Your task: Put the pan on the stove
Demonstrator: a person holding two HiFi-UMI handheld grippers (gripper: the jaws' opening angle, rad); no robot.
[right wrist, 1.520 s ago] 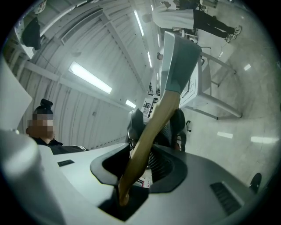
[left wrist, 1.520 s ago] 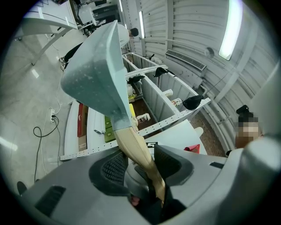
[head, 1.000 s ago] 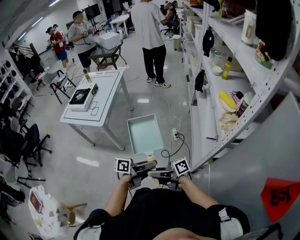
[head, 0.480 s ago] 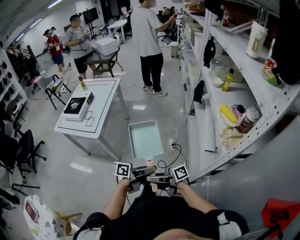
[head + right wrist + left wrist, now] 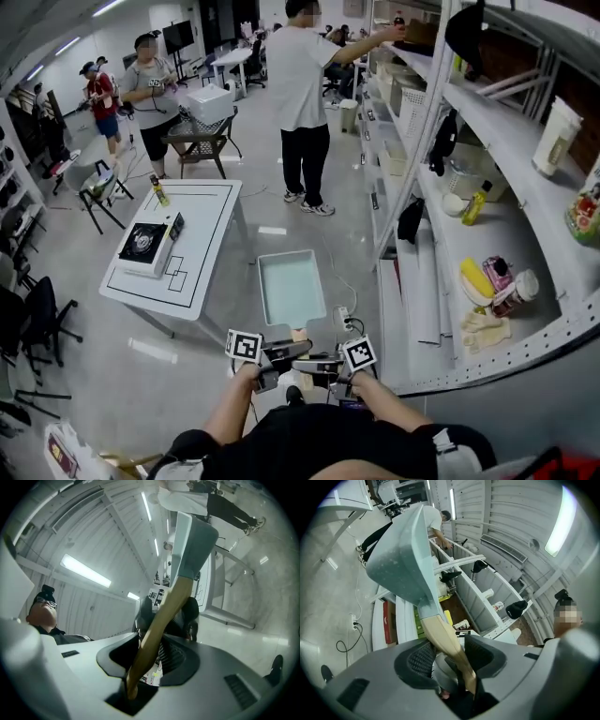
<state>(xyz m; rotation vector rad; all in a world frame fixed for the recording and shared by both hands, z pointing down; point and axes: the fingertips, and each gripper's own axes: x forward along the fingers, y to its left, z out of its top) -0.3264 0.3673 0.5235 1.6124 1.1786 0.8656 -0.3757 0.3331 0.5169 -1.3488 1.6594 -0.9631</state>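
A square pale-blue pan [image 5: 292, 286] with a wooden handle [image 5: 300, 335] is carried level above the floor. My left gripper [image 5: 289, 351] and right gripper [image 5: 317, 357] meet at the handle from either side, both shut on it. In the left gripper view the handle [image 5: 440, 634] runs between the ribbed pads [image 5: 423, 658] up to the pan [image 5: 401, 555]. The right gripper view shows the same handle [image 5: 164, 616] clamped, with the pan [image 5: 194, 536] beyond. The black-topped stove [image 5: 142, 242] sits on the white table [image 5: 202, 225] ahead to the left, apart from the pan.
White shelving [image 5: 441, 309] with bottles, gloves and jars lines the right side. A person in a white shirt [image 5: 305, 103] stands ahead near the shelves, and others stand further back left. A power strip with cables [image 5: 343, 319] lies on the floor. Chairs [image 5: 37, 319] stand at left.
The table, the stove and the person in white have drawn nearer and lower in the head view. The pan stays held by its handle in both grippers.
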